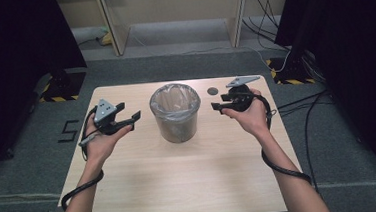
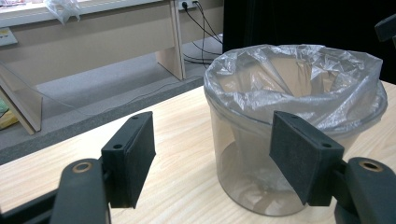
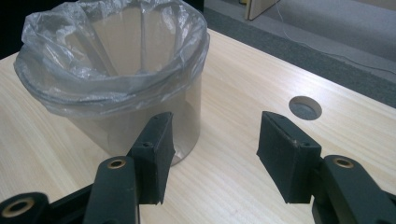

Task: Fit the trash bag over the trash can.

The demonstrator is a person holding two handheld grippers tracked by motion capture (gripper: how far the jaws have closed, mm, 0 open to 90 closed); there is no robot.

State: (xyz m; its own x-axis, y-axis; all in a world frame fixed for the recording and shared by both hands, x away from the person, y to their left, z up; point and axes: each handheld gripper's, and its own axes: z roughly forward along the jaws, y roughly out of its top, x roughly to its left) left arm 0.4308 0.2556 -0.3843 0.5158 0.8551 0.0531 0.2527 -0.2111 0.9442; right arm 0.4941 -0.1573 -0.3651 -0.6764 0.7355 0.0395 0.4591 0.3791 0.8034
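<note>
A clear bin (image 1: 175,114) lined with a thin plastic bag (image 1: 174,101) stands upright at the middle of the wooden surface (image 1: 181,186), so either hand can reach its rim. The left gripper (image 1: 129,118) and right gripper (image 1: 217,105) flank it, fingers (image 2: 130,156) spread wide and holding nothing, probably poised to take the bag's folded-over edge from both sides
</note>
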